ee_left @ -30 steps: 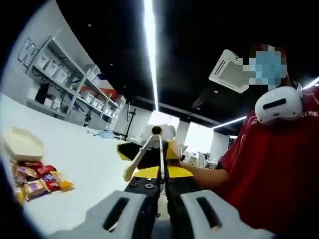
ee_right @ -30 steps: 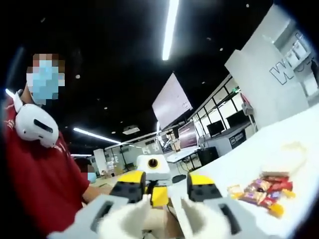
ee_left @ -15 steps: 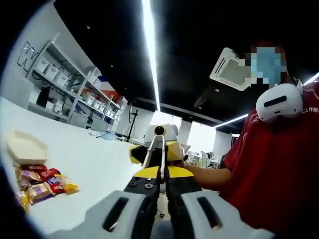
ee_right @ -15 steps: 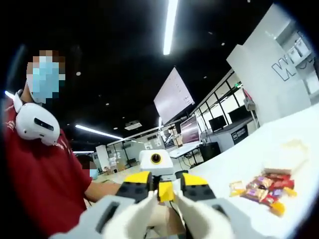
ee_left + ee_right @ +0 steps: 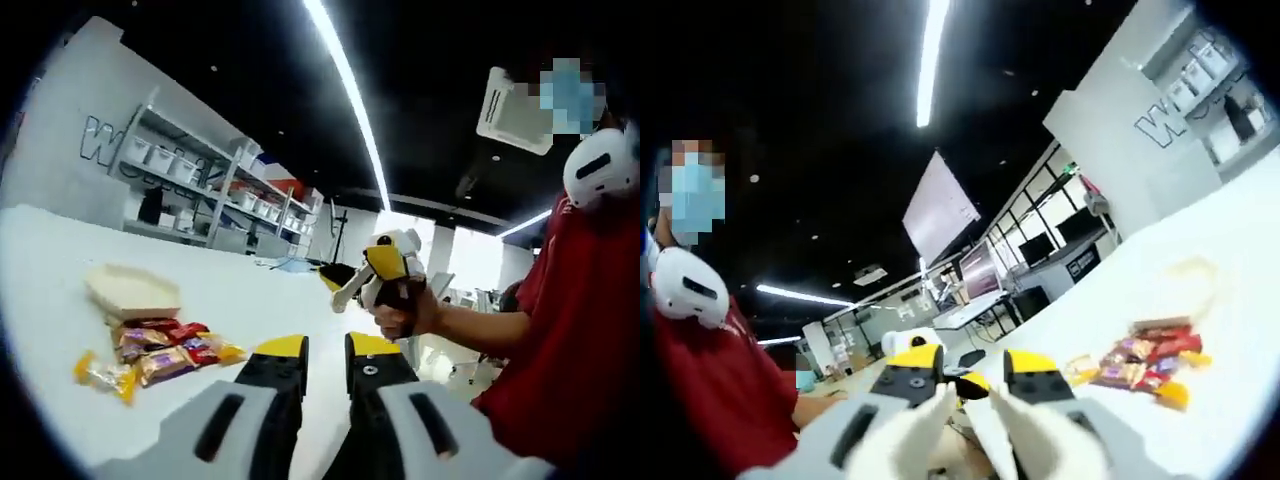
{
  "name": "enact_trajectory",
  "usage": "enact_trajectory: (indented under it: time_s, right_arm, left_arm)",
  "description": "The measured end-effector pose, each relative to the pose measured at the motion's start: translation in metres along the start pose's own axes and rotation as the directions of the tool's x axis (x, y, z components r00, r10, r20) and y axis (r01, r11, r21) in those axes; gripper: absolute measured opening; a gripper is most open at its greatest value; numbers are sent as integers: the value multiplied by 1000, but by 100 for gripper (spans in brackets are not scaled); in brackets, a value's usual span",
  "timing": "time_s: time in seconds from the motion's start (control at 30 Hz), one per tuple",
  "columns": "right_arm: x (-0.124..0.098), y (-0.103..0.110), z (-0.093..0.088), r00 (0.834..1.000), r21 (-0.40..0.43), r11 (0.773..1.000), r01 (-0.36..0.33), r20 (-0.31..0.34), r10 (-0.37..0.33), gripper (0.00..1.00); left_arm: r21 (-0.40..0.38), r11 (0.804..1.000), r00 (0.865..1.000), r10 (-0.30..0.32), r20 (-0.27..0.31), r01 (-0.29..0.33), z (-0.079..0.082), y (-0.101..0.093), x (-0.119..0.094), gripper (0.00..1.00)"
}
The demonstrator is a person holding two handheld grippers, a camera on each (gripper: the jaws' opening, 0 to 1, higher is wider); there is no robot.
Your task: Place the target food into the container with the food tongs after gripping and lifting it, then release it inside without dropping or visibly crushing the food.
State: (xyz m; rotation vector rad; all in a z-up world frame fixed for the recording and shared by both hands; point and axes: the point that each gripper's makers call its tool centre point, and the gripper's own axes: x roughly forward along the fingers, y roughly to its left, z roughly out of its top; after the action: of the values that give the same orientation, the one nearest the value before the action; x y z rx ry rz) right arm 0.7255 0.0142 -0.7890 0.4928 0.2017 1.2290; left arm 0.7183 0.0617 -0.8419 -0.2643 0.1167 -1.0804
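Both tools raised above the white table, nothing gripped.
The left tool point(image 5: 325, 365) is seen with jaws slightly parted and empty; the right tool point(image 5: 973, 378), likewise parted, is partly masked by a hand point(image 5: 405, 312) in the left gripper view. Wrapped snacks point(image 5: 160, 352) lie just beside the pale container point(image 5: 132, 292), whose inside is not discernible; tongs are not made out.

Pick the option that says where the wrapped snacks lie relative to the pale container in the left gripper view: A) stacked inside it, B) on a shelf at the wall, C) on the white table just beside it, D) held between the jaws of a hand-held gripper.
C: the wrapped snacks lie in a loose pile on the white table, right next to the pale container, none inside it.
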Motion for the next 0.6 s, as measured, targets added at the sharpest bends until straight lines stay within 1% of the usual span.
enact_trajectory:
  time_s: [0.03,0.07,0.13,0.17,0.23,0.3,0.33,0.37,0.4,0.43,0.47,0.5,0.53,0.57,0.6]
  right_arm:
    - [0,-2,-1,1000,-5,1000,6,-3,-6,20]
    - [0,-6,-2,1000,-25,999,30,-2,-30,19]
    - [2,-13,-6,998,-21,998,54,-13,-54,19]
    - [3,-18,-8,997,-32,997,73,-12,-73,19]
    - [5,-23,-12,996,-52,995,85,-17,-86,19]
    - [7,-28,-13,995,-20,995,100,-13,-101,19]
    - [8,-29,-14,995,-31,995,97,-11,-98,19]
    - [8,-35,-10,992,-88,988,125,14,-124,19]
    - [9,-33,-16,993,-88,989,118,-11,-120,19]
    - [10,-33,-18,992,-82,989,124,-19,-126,19]
    - [10,-37,-22,989,-79,987,139,-46,-143,19]
    - [9,-43,-23,984,-111,980,165,-51,-171,19]
    - [7,-53,-25,975,-183,962,204,-55,-217,19]
    - [6,-57,-27,969,-201,954,221,-63,-238,19]
    - [6,-60,-30,965,-199,952,233,-74,-251,19]
  left_arm:
    - [-3,1000,1000,-3,0,3,-1,-1,-1,14]
    - [-6,1000,1000,-3,5,3,-1,-1,-2,12]
    - [-11,1000,1000,2,20,-2,0,-2,-5,10]
    - [-12,1000,1000,7,25,-7,0,-1,-6,9]
    - [-19,1000,999,25,28,-24,1,1,-7,10]
    - [-21,999,999,32,28,-32,-1,3,-8,9]
    - [-20,999,999,32,27,-31,-1,3,-8,8]
    - [-22,999,999,33,25,-33,-2,4,-8,7]
    - [-27,999,999,36,21,-36,-3,4,-9,7]
    - [-32,999,999,38,17,-38,-4,4,-9,7]
    - [-35,999,999,37,14,-37,-6,4,-9,7]
    - [-34,999,999,36,12,-36,-7,4,-10,6]
    - [-33,999,999,38,8,-38,-8,5,-10,6]
    - [-33,998,999,45,4,-45,-9,6,-10,6]
    - [-32,998,998,56,0,-56,-10,8,-10,6]
